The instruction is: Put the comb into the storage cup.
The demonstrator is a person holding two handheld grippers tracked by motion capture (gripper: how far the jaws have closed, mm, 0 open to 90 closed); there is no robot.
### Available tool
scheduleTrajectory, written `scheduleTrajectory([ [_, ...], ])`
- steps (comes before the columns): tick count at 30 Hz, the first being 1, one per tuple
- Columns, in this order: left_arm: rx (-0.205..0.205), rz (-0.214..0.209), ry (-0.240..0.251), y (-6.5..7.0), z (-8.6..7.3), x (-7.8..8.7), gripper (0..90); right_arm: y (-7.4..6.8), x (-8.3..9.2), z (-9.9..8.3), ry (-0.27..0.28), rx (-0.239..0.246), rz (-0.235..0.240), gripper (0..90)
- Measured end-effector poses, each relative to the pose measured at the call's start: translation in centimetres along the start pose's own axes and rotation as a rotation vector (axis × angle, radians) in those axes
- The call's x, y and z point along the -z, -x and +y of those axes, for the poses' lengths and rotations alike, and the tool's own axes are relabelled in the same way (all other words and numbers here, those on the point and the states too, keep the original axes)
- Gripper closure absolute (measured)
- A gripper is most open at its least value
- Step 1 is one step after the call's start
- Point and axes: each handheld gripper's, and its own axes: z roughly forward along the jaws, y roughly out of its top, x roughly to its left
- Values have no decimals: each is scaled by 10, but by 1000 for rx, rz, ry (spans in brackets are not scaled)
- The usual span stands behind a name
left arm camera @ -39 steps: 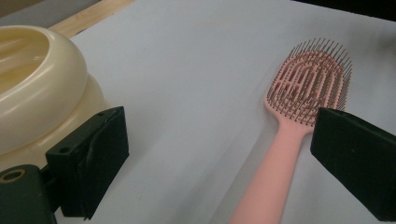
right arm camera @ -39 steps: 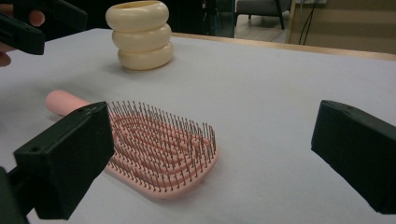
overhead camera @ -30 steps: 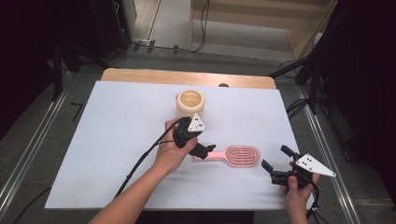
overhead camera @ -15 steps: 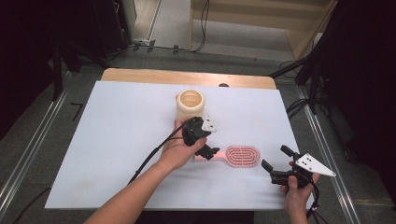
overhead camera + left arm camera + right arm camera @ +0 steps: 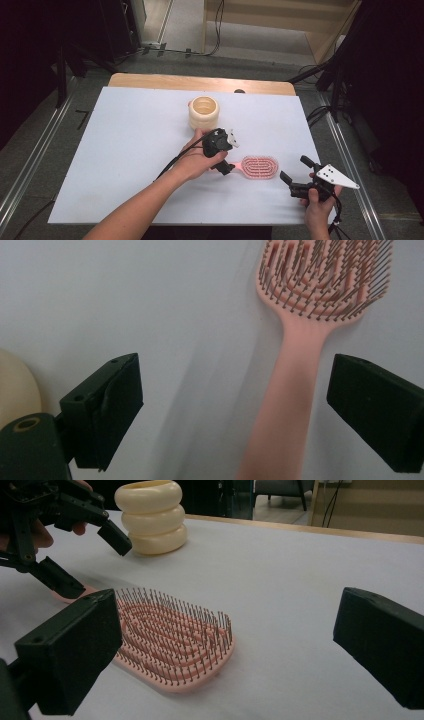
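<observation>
Hairbrush [image 5: 259, 167] lies lengthwise across the table, handle between the left hand-held gripper's [image 5: 226, 169] closing, still-apart jaws.

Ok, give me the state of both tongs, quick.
Left tongs: open, jaws just been closing, astride the pink hairbrush handle, not gripping.
Right tongs: open, holding nothing.
</observation>
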Motion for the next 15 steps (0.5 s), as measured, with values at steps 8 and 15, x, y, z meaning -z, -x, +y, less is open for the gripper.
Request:
scheduleTrajectory([
  [8,-19,-32,-63,0,4,-8,140,0,0,0,-3,2,1,0],
  [15,-55,-62,-127,4,11,-15,148,0,0,0,-6,1,2,0],
])
